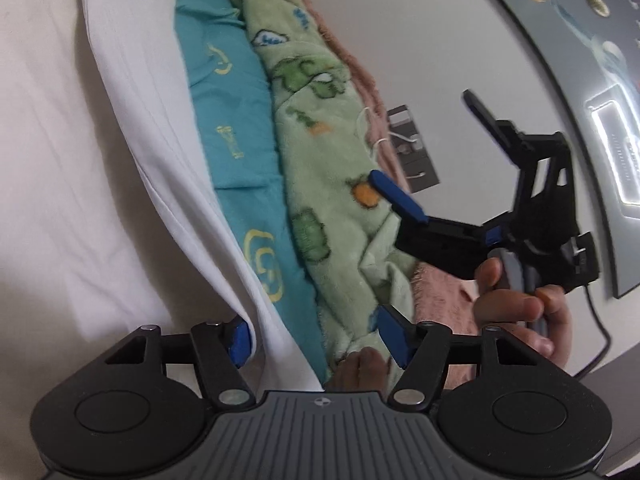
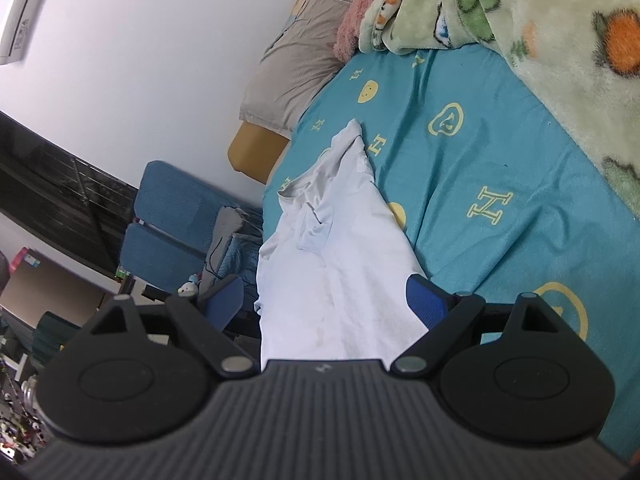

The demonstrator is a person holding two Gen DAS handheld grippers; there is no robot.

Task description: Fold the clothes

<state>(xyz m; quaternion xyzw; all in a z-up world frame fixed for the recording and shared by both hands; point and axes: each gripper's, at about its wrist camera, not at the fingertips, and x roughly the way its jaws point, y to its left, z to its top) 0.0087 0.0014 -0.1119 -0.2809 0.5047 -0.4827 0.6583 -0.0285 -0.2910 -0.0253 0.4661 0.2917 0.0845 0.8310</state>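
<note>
A white t-shirt (image 2: 340,264) lies on the teal bed sheet (image 2: 500,168), its collar and a folded sleeve toward the far end. In the left wrist view the same white t-shirt (image 1: 132,160) fills the left side. My left gripper (image 1: 316,340) is open, its blue fingers (image 1: 239,342) astride the shirt's edge and the sheet. My right gripper (image 2: 328,300) is open, with the shirt's near end lying between its blue fingers (image 2: 424,304). The right gripper also shows in the left wrist view (image 1: 436,148), open, held in a hand above the blanket.
A green fleece blanket (image 1: 332,152) with cartoon prints and a pink blanket (image 1: 440,288) are bunched along the wall side of the bed. A grey pillow (image 2: 300,64) lies at the bed's head. A blue chair (image 2: 172,232) and clutter stand beside the bed.
</note>
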